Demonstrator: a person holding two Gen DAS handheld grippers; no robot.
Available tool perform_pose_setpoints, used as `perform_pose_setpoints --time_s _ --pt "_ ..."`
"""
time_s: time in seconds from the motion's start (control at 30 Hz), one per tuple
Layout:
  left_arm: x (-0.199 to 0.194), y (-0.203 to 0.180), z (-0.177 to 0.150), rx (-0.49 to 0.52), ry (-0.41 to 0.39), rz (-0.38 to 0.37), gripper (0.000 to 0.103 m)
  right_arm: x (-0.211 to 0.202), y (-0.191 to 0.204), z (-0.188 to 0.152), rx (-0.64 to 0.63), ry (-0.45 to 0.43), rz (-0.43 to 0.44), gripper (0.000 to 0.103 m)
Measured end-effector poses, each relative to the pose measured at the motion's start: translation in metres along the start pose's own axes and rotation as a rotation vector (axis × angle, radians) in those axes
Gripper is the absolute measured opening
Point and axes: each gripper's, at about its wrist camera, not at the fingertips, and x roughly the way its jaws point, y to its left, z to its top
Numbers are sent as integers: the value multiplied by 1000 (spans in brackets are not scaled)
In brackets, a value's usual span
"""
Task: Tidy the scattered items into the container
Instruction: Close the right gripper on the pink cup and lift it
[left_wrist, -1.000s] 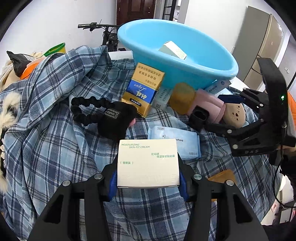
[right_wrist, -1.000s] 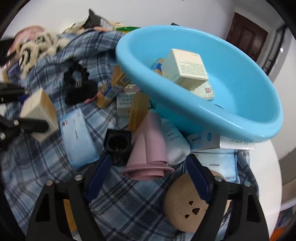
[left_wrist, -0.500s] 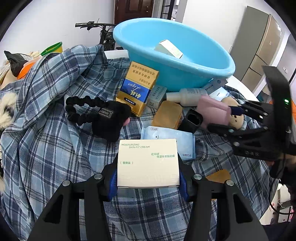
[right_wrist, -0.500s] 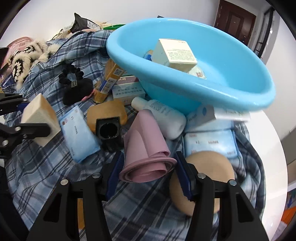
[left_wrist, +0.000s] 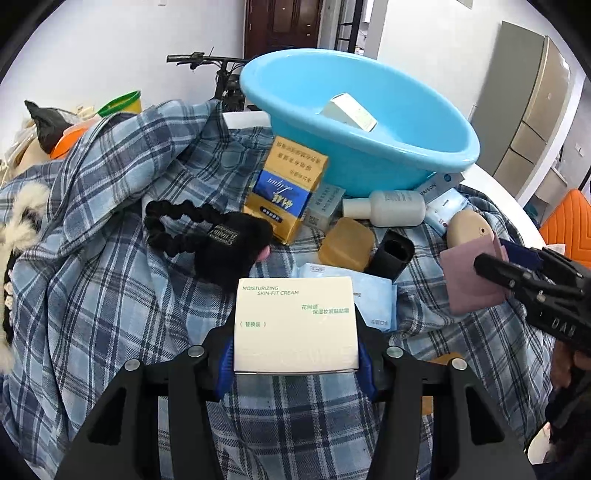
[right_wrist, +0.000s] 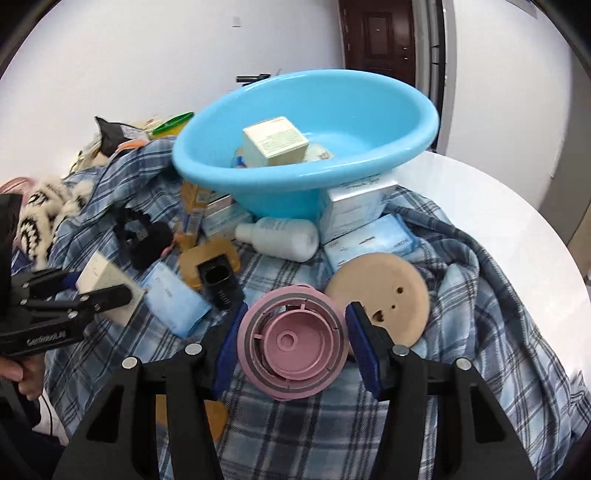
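Right wrist view showed the blue basin (right_wrist: 369, 110) holding one cream box (right_wrist: 275, 142), perhaps two flatter packets beneath; right gripper (right_wrist: 291, 341) clamped a pink cup (right_wrist: 291, 343), left gripper (left_wrist: 295, 356) gripped a white carton (left_wrist: 295, 325)

Place: a lived-in home room.
Walls: plain white, with a dark wooden door (left_wrist: 282, 27).
Storage: a tall grey cupboard (left_wrist: 524, 99) by the wall.
Parked indoors: a bicycle (left_wrist: 218, 72).
Table: round, white (right_wrist: 509, 221), heaped with a plaid shirt (left_wrist: 110, 229), toiletries and a blue basin (left_wrist: 369, 166).
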Motion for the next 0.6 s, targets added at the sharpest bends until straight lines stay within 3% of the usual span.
perform_pose_setpoints --time_s 0.33,0.4,0.43,0.5,0.6 --pt "5 -5 -2 -3 20 -24 54 41 18 -6 30 35 27 54" --pt "6 -3 -2 -10 22 -23 54 48 17 -6 42 54 44 69" --pt "7 -3 -3 -12 25 -25 54 53 16 -7 48 81 55 72" --pt "7 -3 -3 -12 27 -30 54 60 15 -13 61 121 53 73" --pt "8 -3 -3 -6 29 -33 54 58 16 -21 55 115 32 72"
